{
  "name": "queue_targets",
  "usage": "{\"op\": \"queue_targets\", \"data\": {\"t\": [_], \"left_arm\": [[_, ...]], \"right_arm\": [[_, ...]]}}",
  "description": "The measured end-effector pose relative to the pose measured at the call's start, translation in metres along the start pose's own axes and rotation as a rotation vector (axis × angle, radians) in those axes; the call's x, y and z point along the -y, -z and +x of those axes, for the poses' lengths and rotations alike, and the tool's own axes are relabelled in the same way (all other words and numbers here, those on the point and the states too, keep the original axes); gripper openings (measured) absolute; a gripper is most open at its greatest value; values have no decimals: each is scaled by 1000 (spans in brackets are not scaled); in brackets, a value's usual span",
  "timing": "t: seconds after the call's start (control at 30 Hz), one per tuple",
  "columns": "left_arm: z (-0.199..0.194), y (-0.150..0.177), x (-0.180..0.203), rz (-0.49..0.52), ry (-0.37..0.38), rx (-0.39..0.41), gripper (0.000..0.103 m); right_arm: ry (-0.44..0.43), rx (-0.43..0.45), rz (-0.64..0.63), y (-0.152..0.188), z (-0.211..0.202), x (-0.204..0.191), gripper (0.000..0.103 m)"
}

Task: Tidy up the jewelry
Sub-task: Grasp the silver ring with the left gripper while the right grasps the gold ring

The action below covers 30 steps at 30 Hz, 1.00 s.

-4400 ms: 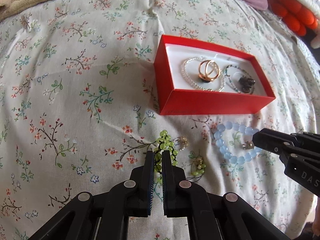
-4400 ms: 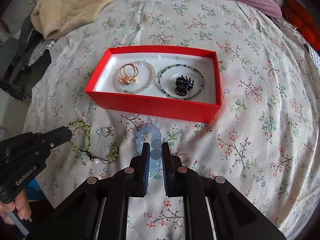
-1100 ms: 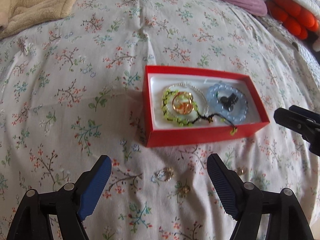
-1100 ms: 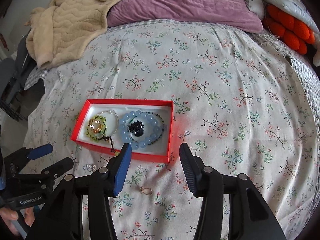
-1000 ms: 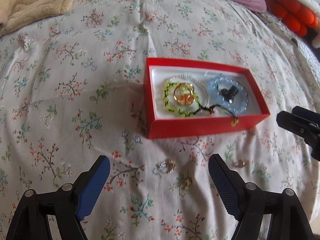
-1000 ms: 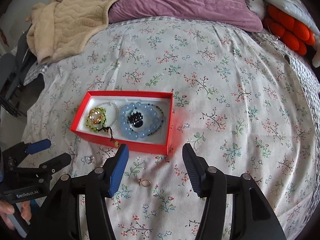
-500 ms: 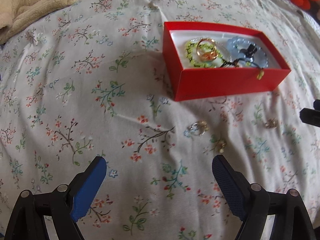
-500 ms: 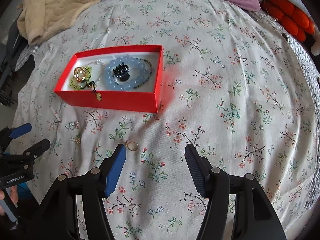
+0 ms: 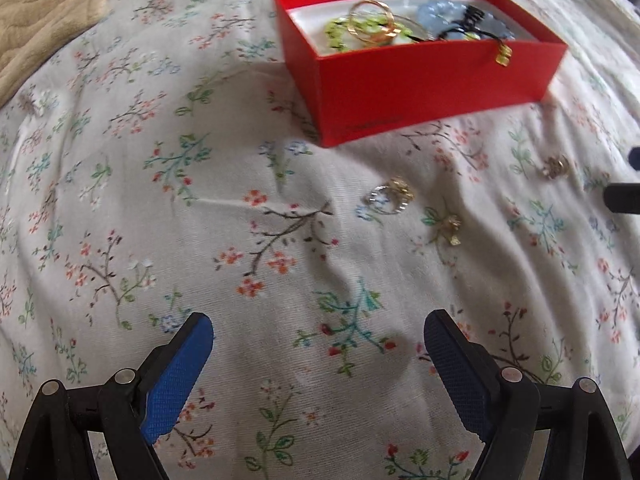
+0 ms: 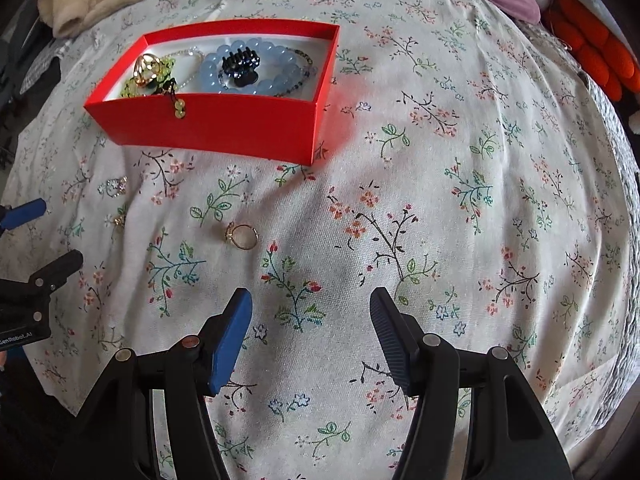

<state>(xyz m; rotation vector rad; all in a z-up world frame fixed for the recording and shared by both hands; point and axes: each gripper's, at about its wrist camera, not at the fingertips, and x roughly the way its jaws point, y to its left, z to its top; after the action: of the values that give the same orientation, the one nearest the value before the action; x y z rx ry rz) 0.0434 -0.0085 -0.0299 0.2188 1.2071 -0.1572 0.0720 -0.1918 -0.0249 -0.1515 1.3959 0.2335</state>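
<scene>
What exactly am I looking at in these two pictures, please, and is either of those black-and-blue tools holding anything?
No robot here: a person holds a pair of tongs in each hand, each with a wide-angle camera looking along its two fingers. One picture comes from the left tongs, the other from the right tongs, where the left tool also shows at the edge. Both stand open over a flowered bedspread and hold nothing. A red box contains a blue bead bracelet, a green bracelet, gold rings and a black hair claw. Three small pieces lie loose: a gold ring, a sparkly ring and a small gold charm.
</scene>
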Motion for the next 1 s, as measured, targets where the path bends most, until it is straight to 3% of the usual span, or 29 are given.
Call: {"op": "queue_targets", "data": {"t": [0.2,0.47,0.63,0.87,1.0], "left_arm": [[8,0,17,99,-17,12,88],[16,-10,12,119,33,100,76],[18,-17,16,157,58,142,58],[20,-21,18,194,93,187,43],[21,-24,21,215,107,193,30]], "right_arm": [[16,-24,-22,4,12,-7,64],[46,-35,-50,5,20,-13,68],[49,-33,-53,-3,23,-15,72],[50,-25,-72,-6,25,-16,74],[51,-22,-78,-8,28,-18,74]]}}
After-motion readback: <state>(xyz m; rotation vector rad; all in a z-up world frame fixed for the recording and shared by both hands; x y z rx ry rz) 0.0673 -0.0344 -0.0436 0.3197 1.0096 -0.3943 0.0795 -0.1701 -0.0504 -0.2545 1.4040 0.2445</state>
